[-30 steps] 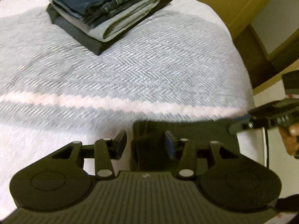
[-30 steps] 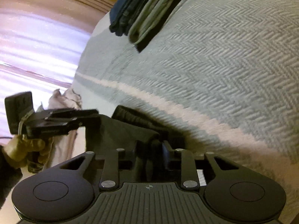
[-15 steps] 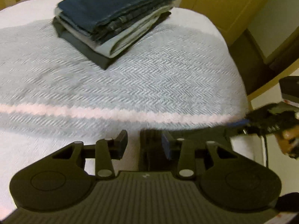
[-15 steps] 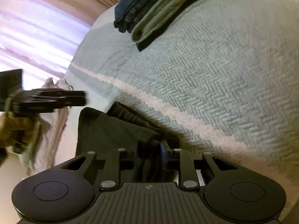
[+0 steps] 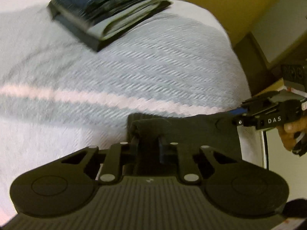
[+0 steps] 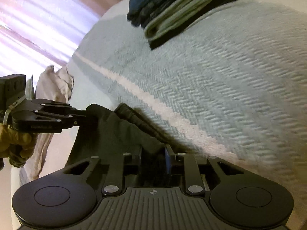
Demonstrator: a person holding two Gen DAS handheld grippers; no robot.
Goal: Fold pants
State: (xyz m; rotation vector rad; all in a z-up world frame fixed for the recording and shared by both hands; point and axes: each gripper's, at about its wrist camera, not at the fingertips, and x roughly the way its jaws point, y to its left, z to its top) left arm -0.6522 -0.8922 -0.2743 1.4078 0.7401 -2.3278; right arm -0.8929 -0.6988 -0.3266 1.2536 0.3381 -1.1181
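Observation:
Dark pants (image 5: 191, 122) hang over the near edge of the bed, their top edge stretched between my two grippers. My left gripper (image 5: 147, 140) is shut on a bunched fold of that edge. In the right wrist view it comes in from the left (image 6: 83, 115), pinching the cloth's corner. My right gripper (image 6: 153, 154) is shut on the other end of the dark pants (image 6: 115, 132); in the left wrist view its tip (image 5: 237, 116) meets the cloth at the right. The rest of the pants is hidden below the grippers.
A stack of folded pants (image 5: 115, 9) lies at the far side of the herringbone bedspread (image 5: 153, 67), which has a pale pink stripe (image 5: 96, 99). Crumpled beige cloth (image 6: 51, 88) hangs off the bed's left end. Wooden cabinets (image 5: 230, 5) stand beyond the right edge.
My left gripper, open beside the pants' edge before, has shut on it. The right gripper has kept its hold throughout. Both views have shifted slightly.

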